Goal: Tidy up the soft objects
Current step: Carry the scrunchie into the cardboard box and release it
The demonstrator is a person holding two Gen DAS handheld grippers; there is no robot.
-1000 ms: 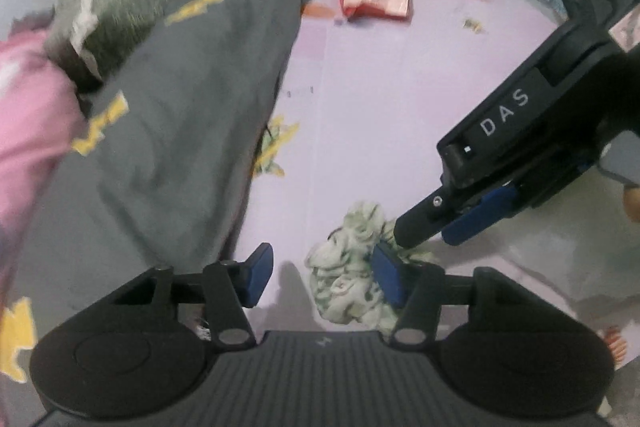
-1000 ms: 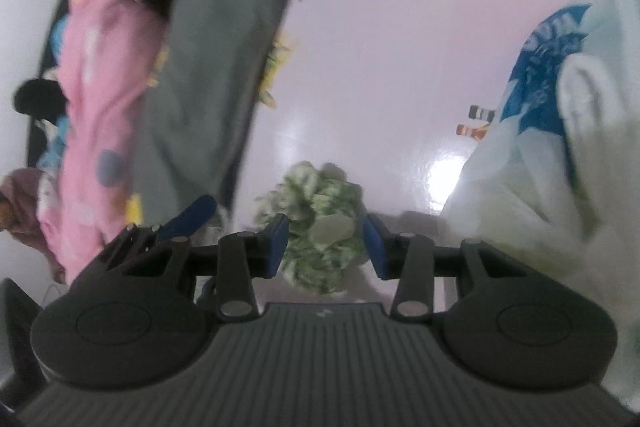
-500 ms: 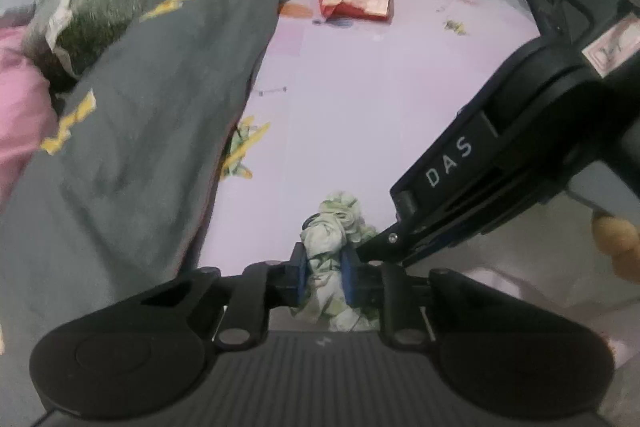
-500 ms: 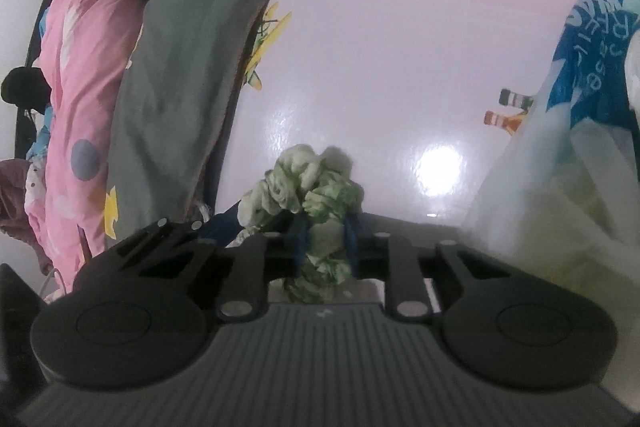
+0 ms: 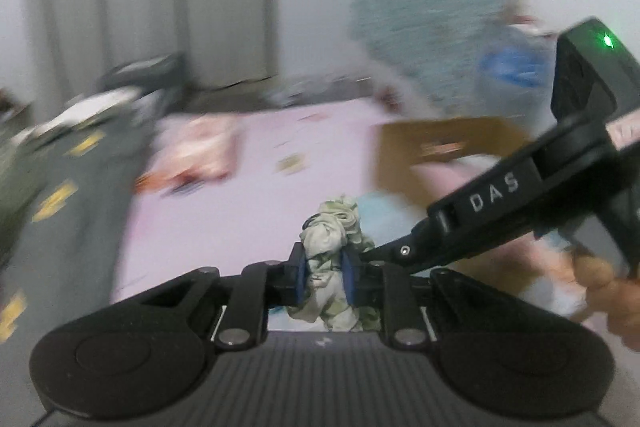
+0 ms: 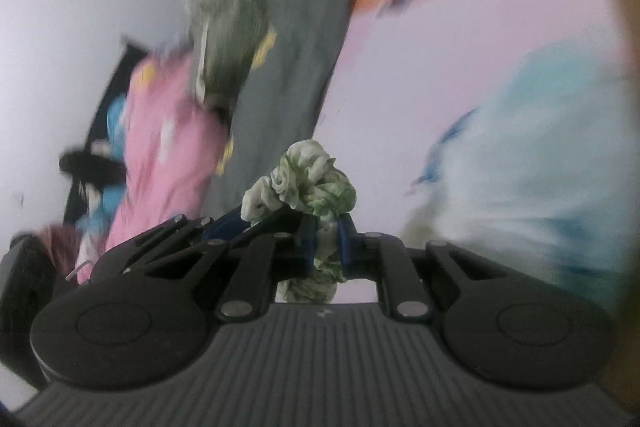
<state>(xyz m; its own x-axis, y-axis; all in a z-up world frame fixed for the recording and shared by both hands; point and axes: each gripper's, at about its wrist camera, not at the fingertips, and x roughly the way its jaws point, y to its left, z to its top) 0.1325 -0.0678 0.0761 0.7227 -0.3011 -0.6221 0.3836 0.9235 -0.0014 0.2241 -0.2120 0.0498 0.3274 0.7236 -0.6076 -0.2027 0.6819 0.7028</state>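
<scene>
A green-and-white scrunchie [image 5: 333, 227] is pinched by both grippers and held off the pink floor. My left gripper [image 5: 325, 277] is shut on one side of it. My right gripper [image 6: 326, 241] is shut on the other side; the scrunchie [image 6: 304, 183] bunches above its blue pads. The right gripper's black body marked DAS [image 5: 496, 211] reaches in from the right in the left wrist view. The left gripper's fingers [image 6: 224, 227] show at the left in the right wrist view.
A grey blanket with yellow marks [image 5: 52, 195] and pink bedding [image 6: 160, 147] lie to the left. A cardboard box [image 5: 440, 151] stands on the right, with a pale blue plastic bag [image 6: 540, 147] near it. A red-and-white packet [image 5: 200, 155] lies on the floor [image 5: 248, 219].
Both grippers have closed on the scrunchie and lifted it off the floor. Both views have swung up and toward the box, with motion blur.
</scene>
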